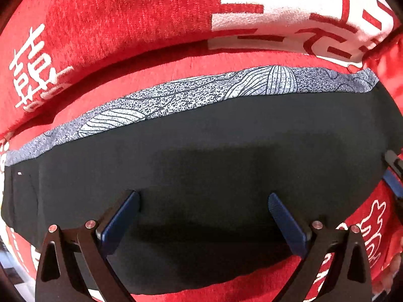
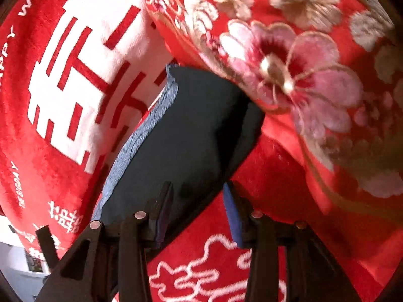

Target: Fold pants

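Observation:
The pants (image 1: 214, 151) lie folded flat on a red bedspread, dark fabric on top with a blue-and-white patterned layer (image 1: 191, 93) showing along the far edge. My left gripper (image 1: 204, 196) is open, hovering just over the near half of the dark fabric, holding nothing. In the right wrist view the pants (image 2: 191, 136) run as a dark strip away from me. My right gripper (image 2: 199, 188) is open over the near end of the strip, its left finger above the cloth and its right finger beyond the cloth's edge. The right gripper's tip shows at the left wrist view's right edge (image 1: 395, 168).
A red bedspread (image 1: 113, 25) with white characters covers the surface. A red floral quilt (image 2: 302, 75) is bunched up to the right of the pants and overlaps their far corner. A bit of white room (image 2: 15, 251) shows at lower left.

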A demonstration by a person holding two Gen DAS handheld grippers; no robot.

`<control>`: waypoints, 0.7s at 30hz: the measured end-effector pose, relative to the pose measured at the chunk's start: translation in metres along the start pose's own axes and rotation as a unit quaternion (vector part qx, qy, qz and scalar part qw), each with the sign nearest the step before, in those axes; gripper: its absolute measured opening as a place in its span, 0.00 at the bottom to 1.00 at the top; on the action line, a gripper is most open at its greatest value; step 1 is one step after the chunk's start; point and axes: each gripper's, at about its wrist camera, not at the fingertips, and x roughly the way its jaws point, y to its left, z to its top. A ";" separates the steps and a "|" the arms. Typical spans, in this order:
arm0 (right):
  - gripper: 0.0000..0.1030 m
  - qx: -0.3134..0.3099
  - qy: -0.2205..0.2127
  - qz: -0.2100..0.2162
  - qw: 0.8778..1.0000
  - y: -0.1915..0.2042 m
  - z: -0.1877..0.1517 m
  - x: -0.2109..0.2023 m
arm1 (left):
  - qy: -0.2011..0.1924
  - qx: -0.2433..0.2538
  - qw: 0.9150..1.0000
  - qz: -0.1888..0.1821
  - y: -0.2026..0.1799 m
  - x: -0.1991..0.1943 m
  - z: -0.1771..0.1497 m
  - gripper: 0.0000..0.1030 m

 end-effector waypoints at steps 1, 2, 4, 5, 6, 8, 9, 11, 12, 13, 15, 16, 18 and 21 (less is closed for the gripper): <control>0.43 0.001 -0.006 -0.003 1.000 0.001 -0.001 0.000 | -0.001 0.002 1.000 0.003 -0.001 -0.001 -0.001 1.00; 0.42 0.006 -0.010 -0.008 1.000 0.001 -0.002 0.000 | -0.002 0.003 1.000 0.005 -0.003 -0.001 0.000 1.00; 0.43 0.019 -0.017 -0.017 1.000 0.001 -0.005 -0.003 | -0.002 0.001 1.000 0.007 -0.007 -0.002 -0.001 1.00; 0.43 0.029 -0.023 -0.020 0.999 -0.001 -0.008 -0.005 | -0.002 0.000 1.000 0.006 -0.008 -0.003 -0.001 1.00; 0.43 0.034 -0.027 -0.023 0.999 -0.003 -0.008 -0.006 | -0.003 -0.001 1.000 0.006 -0.009 -0.003 0.000 1.00; 0.43 0.036 -0.039 -0.030 0.998 -0.004 -0.007 -0.005 | -0.004 -0.002 1.000 0.006 -0.010 -0.004 0.000 1.00; 0.43 0.035 -0.046 -0.036 0.998 -0.002 -0.005 -0.004 | -0.004 -0.001 1.000 0.006 -0.013 -0.004 0.003 1.00; 0.45 0.033 -0.068 -0.042 0.996 -0.001 0.000 0.000 | -0.006 0.001 1.000 0.006 -0.010 -0.004 -0.003 1.00; 0.48 0.033 -0.077 -0.039 0.996 -0.001 0.002 0.002 | -0.007 0.002 1.000 0.005 -0.011 -0.005 -0.003 1.00; 0.55 0.033 -0.085 -0.037 0.995 0.001 0.003 0.004 | -0.008 0.003 1.000 0.004 -0.012 -0.007 -0.007 1.00; 0.59 0.020 -0.083 -0.046 0.995 0.009 0.008 0.010 | -0.010 0.008 1.000 -0.002 -0.012 -0.008 -0.009 1.00; 0.59 0.012 -0.075 -0.048 0.996 0.014 0.010 0.013 | -0.009 0.011 1.000 -0.005 -0.012 -0.008 -0.009 1.00; 0.50 0.000 -0.055 -0.056 0.997 0.019 0.015 0.017 | -0.004 0.015 1.000 -0.014 -0.001 -0.002 -0.009 1.00; 0.12 -0.001 -0.035 -0.053 0.998 0.016 0.024 0.012 | 0.002 0.020 0.999 -0.029 -0.002 -0.007 -0.005 0.81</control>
